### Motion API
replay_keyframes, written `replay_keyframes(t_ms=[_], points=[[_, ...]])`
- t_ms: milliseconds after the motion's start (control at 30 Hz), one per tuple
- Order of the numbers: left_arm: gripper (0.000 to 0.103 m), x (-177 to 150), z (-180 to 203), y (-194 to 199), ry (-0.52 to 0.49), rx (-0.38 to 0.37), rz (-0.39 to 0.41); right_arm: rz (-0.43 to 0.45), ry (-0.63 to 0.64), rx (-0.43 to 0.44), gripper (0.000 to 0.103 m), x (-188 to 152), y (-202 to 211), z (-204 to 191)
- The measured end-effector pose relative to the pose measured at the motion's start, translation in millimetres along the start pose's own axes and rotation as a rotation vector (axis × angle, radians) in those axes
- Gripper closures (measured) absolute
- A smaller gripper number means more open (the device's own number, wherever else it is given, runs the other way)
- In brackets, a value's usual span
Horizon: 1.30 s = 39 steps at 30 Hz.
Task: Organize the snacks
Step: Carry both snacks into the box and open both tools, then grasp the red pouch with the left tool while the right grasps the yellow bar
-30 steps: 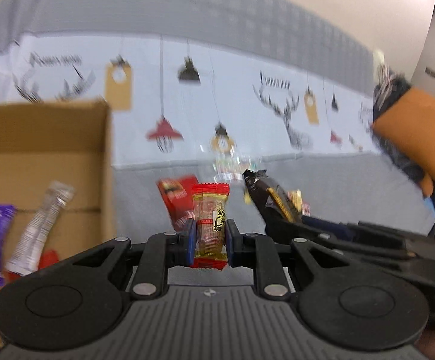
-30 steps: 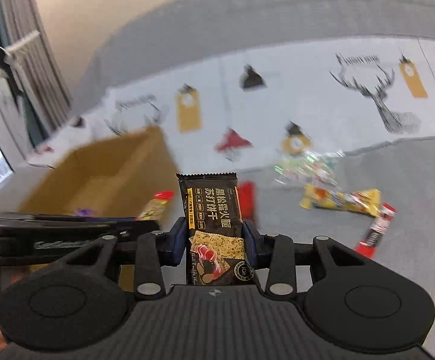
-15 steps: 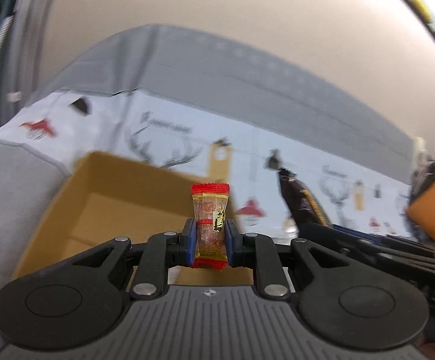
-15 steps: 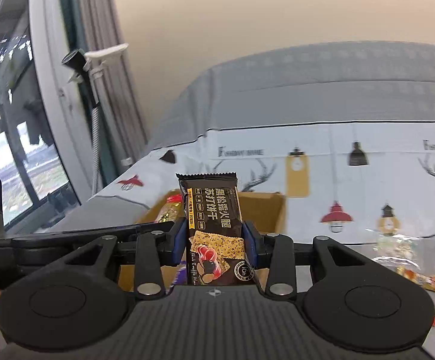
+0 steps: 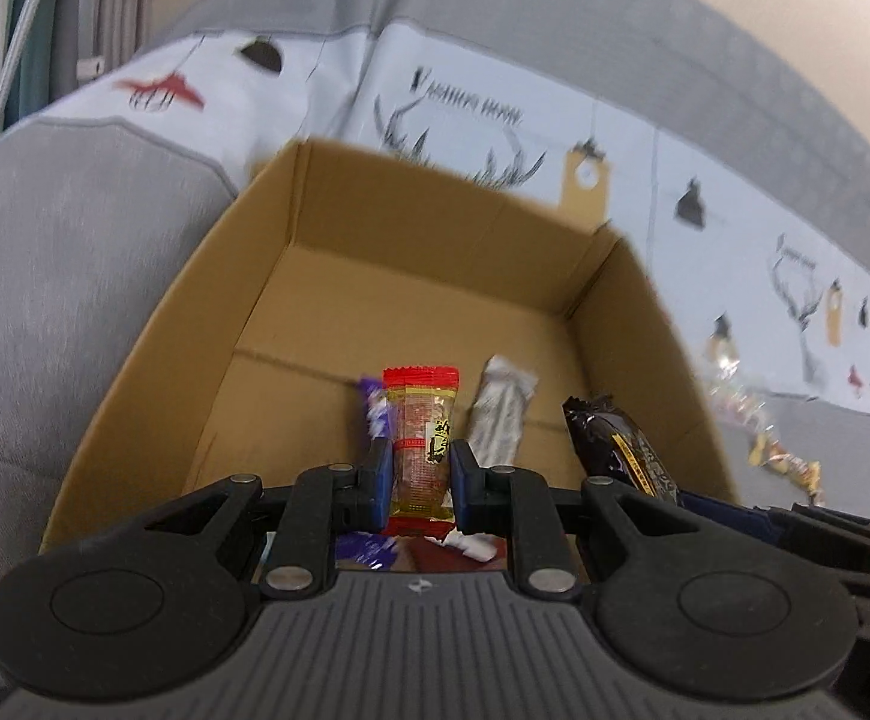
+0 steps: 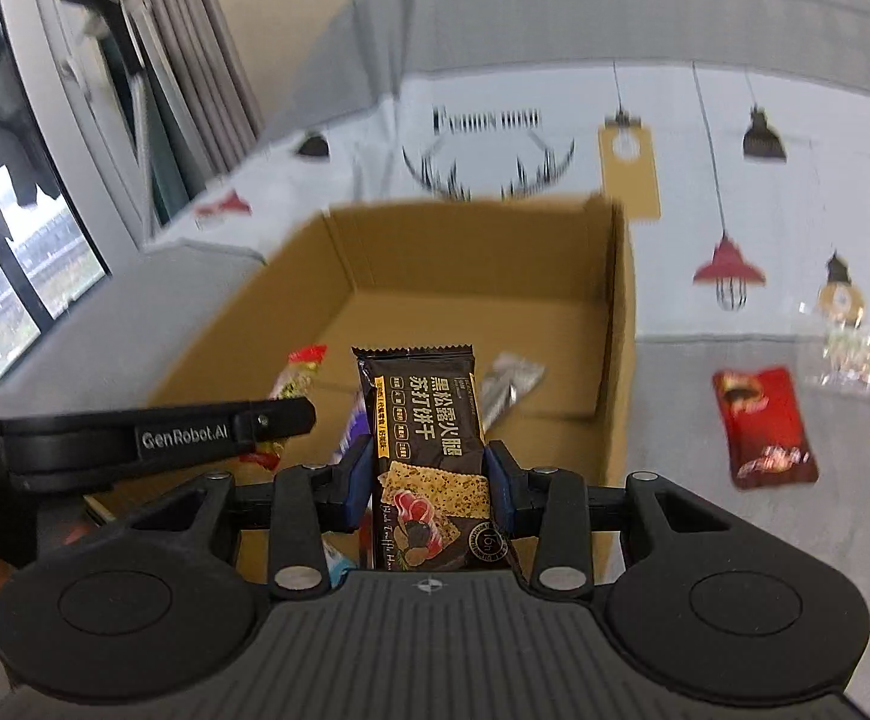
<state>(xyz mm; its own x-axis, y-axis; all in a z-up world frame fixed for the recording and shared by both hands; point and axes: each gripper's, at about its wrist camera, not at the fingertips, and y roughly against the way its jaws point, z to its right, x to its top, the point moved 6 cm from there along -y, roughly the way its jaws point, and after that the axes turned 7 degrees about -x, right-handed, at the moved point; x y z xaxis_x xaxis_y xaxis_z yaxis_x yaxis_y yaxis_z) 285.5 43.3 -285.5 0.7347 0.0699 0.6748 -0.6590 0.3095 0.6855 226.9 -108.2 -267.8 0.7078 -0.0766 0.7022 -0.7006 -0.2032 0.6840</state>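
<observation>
Left gripper clamps upright red-topped candy wrapper; right gripper clamps dark cracker packet, both over open cardboard box.

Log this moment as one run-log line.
left claw: grips red-ended candy | right claw: grips black cracker pack | both over cardboard box

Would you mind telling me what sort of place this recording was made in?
Most likely a living room at home: a grey sofa with a printed throw over its back, curtains beside a large window, and a cardboard box on the seat.
</observation>
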Motion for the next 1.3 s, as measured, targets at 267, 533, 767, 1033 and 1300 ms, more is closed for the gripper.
replay_keyframes(t_ms=[267,533,767,1033,1300], points=[[0.071,-3,-13,0,0.059,0.036,-0.002,-0.024,0.025,0.045,0.060,-6,-14,-12],[0.011,7,61,33,-0.039,0.011,0.150,0.157,-0.039,0.005,0.013,6,48,47],[0.011,-16,174,21,-0.187,-0.118,0.149,0.270,-0.187,-0.142,0.013,-21,102,158],[0.010,-41,254,-64,-0.302,-0.126,0.026,0.285,-0.224,-0.225,0.013,-57,105,271],[0.010,-47,257,-178,-0.291,-0.057,-0.092,0.235,-0.077,-0.256,0.018,-34,45,329]])
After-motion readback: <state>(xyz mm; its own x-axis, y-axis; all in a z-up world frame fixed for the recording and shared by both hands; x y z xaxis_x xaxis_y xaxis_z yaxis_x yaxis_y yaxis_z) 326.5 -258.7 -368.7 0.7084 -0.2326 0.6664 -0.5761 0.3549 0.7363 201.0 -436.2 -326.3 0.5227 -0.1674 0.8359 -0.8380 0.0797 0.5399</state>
